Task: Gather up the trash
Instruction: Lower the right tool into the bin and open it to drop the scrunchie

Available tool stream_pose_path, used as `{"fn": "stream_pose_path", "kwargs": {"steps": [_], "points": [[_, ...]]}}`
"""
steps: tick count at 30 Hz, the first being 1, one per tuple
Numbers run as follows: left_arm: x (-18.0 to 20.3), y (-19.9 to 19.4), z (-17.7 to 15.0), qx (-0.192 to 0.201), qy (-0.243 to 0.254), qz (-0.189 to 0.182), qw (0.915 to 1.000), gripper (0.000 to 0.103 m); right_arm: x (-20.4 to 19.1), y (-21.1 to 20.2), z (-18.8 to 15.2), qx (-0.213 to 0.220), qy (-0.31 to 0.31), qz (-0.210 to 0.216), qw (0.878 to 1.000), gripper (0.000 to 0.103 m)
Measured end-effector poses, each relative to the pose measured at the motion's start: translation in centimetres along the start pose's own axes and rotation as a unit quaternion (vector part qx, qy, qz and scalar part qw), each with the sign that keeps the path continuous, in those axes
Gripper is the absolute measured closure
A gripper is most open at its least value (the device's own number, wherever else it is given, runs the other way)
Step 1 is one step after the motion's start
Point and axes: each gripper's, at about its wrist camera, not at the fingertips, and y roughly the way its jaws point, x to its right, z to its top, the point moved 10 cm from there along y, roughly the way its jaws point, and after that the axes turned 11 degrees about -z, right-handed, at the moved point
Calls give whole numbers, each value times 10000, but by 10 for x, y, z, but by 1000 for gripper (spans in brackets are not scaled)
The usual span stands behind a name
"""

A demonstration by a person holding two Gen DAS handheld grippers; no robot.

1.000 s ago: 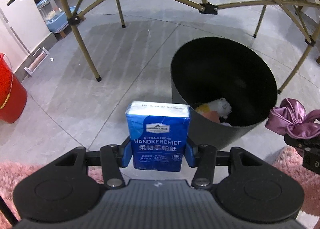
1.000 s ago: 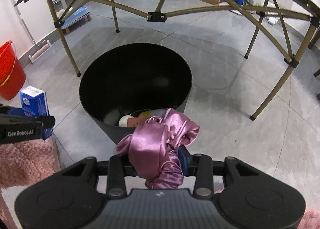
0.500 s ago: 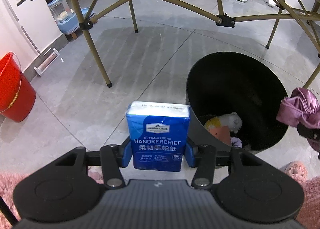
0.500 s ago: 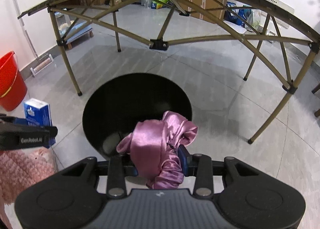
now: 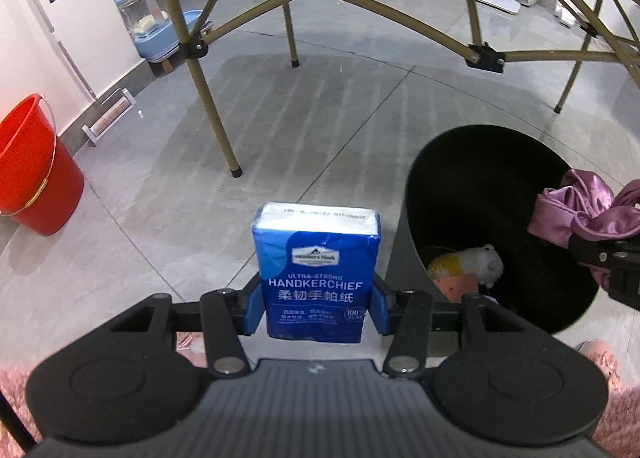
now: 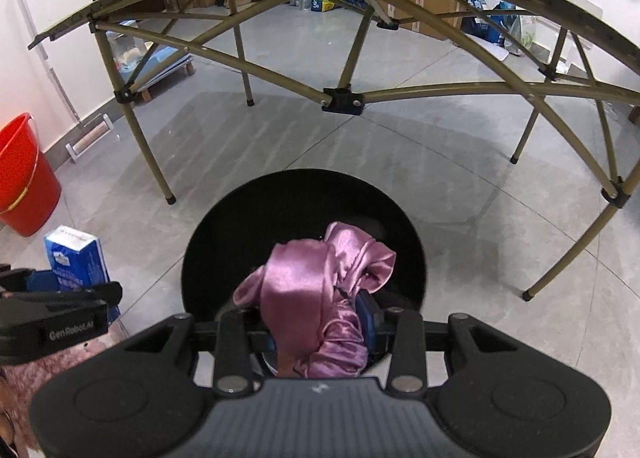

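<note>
now that my right gripper (image 6: 320,332), clamping the pink satin cloth (image 6: 320,290), has swung over the black bin (image 6: 400,218), i can drop it; my left gripper (image 5: 316,308) grips the tissue pack (image 5: 316,274).

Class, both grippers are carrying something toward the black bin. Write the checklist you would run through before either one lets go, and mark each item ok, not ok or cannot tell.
1. Left gripper clamped on the blue handkerchief pack: ok.
2. Right gripper clamped on the pink satin cloth: ok.
3. Pink satin cloth over the mouth of the black bin: ok, it hangs in front of the opening.
4. Blue handkerchief pack over the bin: not ok, it is beside the bin, above bare floor.
5. Room left in the bin: ok, only a few items lie at the bottom.
6. Grippers apart from each other: ok, a gap shows between them.
</note>
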Motion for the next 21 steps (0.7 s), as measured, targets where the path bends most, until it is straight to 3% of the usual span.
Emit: {"fn": "stream_pose_path", "kwargs": {"steps": [21], "points": [[-21,13,19,45,-332,156,9993,52,-35,55,31,-375,228,-2,9990,67]]}}
